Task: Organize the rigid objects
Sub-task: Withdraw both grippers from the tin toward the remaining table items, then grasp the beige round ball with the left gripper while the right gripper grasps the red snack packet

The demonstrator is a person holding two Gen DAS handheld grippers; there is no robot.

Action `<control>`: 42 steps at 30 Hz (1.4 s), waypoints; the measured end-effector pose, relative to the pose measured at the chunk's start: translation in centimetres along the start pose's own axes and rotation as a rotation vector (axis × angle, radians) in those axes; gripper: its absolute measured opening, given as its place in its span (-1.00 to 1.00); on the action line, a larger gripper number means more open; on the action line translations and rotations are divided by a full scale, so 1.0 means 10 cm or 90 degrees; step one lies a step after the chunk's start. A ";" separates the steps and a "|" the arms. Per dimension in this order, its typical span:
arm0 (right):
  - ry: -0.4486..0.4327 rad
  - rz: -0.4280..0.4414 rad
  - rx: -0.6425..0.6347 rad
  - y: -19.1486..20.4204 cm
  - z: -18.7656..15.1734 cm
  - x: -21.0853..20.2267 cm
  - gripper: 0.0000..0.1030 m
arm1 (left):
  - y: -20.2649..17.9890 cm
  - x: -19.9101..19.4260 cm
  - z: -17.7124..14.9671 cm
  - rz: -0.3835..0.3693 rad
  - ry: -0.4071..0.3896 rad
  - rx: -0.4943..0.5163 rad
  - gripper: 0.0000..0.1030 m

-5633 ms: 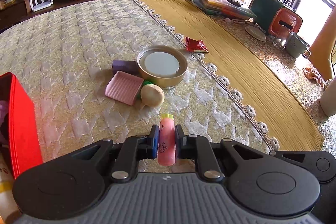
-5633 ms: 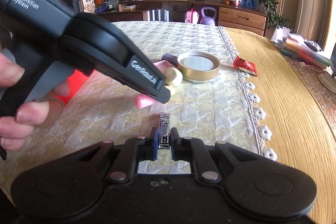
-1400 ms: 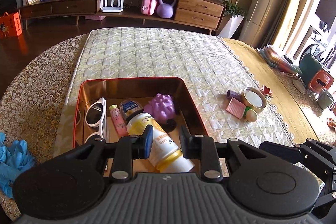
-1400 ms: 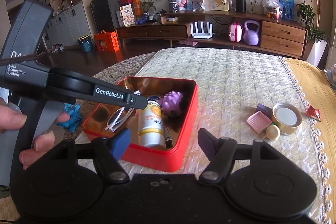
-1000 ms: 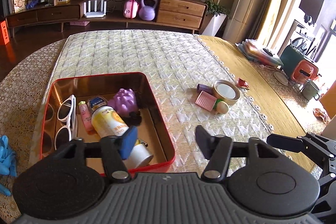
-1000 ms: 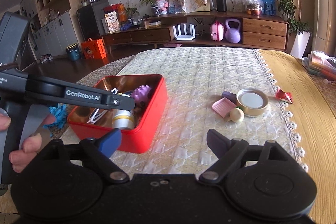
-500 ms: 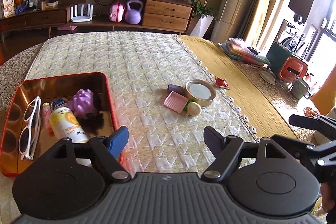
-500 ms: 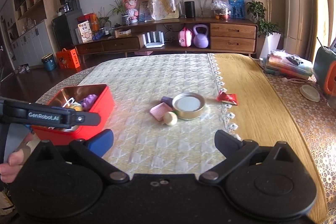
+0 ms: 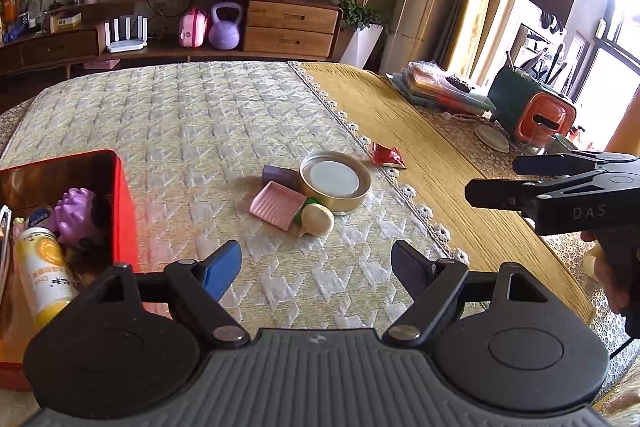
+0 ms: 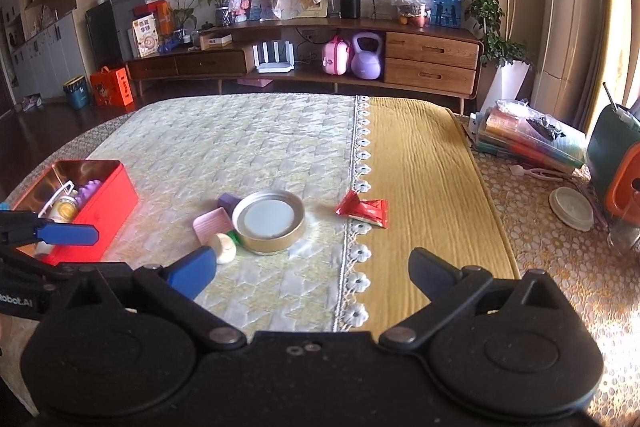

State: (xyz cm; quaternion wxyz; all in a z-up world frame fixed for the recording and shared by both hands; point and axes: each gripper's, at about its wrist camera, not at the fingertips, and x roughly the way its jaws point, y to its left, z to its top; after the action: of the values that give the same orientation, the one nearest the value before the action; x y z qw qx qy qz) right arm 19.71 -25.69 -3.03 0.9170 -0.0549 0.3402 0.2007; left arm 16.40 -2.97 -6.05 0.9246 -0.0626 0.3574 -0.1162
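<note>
A red tin box (image 9: pixel 120 195) stands at the left and holds a yellow can (image 9: pixel 44 271) and a purple spiky ball (image 9: pixel 74 205). On the quilted cloth, a gold round lid (image 9: pixel 335 183), a pink ribbed dish (image 9: pixel 276 207), a purple block (image 9: pixel 276 173) and a cream ball (image 9: pixel 318 219) lie bunched together. A red snack packet (image 9: pixel 387 155) lies by the lace edge. My left gripper (image 9: pixel 316 263) hovers short of the bunch, its jaws opening with nothing between them. My right gripper (image 10: pixel 312 263) is open and empty, nearer than the lid (image 10: pixel 269 223) and the packet (image 10: pixel 366 209).
A stack of books (image 10: pixel 528 139), a white disc (image 10: pixel 570 207) and a green and orange container (image 9: pixel 532 111) sit on the lace cloth at the right. The red box (image 10: pixel 108 203) is at the left in the right wrist view. A sideboard stands beyond the table.
Both grippers have swung right, away from the red box toward the bunch by the gold lid. Both sets of jaws have widened. The pink bottle and nail clipper held earlier are gone from the jaws.
</note>
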 end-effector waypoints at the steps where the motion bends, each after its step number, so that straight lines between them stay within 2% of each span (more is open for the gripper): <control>1: 0.004 0.001 -0.005 -0.05 0.02 0.07 0.99 | -0.01 0.04 0.00 -0.006 0.002 -0.004 0.59; 4: 0.011 -0.007 -0.014 -0.19 0.06 0.26 0.93 | -0.05 0.18 0.00 -0.007 0.012 -0.002 0.59; 9: 0.027 -0.005 -0.047 -0.38 0.13 0.59 0.84 | -0.11 0.42 -0.02 0.018 0.018 -0.005 0.59; 20: 0.050 0.057 -0.246 -0.36 0.26 1.11 0.46 | -0.17 0.83 -0.03 0.048 0.011 0.005 0.59; 24: 0.054 0.083 -0.259 -0.36 0.34 1.26 0.16 | -0.17 0.93 -0.05 0.051 0.017 0.015 0.59; 27: 0.062 0.091 -0.265 -0.37 0.37 1.39 0.04 | -0.19 0.96 -0.04 0.058 0.008 0.027 0.58; 28: 0.064 0.094 -0.270 -0.37 0.36 1.41 -0.01 | -0.19 0.97 -0.04 0.058 0.005 0.031 0.53; 30: 0.069 0.106 -0.271 -0.36 0.34 1.44 -0.25 | -0.20 1.00 -0.02 0.061 0.003 0.040 0.39; 31: 0.070 0.110 -0.271 -0.37 0.33 1.44 -0.27 | -0.20 1.01 -0.01 0.061 0.003 0.043 0.29; 33: 0.067 0.115 -0.267 -0.36 0.30 1.42 -0.36 | -0.21 1.03 0.00 0.063 0.002 0.049 0.22; 35: 0.061 0.119 -0.258 -0.37 0.29 1.39 -0.39 | -0.22 1.06 0.00 0.066 0.001 0.057 0.04; 38: 0.056 0.127 -0.243 -0.37 0.24 1.31 -0.40 | -0.22 1.07 0.00 0.071 -0.003 0.064 -0.12; 42: 0.051 0.110 -0.230 -0.34 0.16 1.24 -0.42 | -0.22 1.07 -0.01 0.079 -0.006 0.071 -0.27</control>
State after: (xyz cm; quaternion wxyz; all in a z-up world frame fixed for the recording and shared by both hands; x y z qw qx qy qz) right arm 30.53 -24.32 -9.94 0.8574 -0.1968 0.3387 0.3338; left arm 23.63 -7.81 -12.57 0.9339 0.0110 0.3489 -0.0780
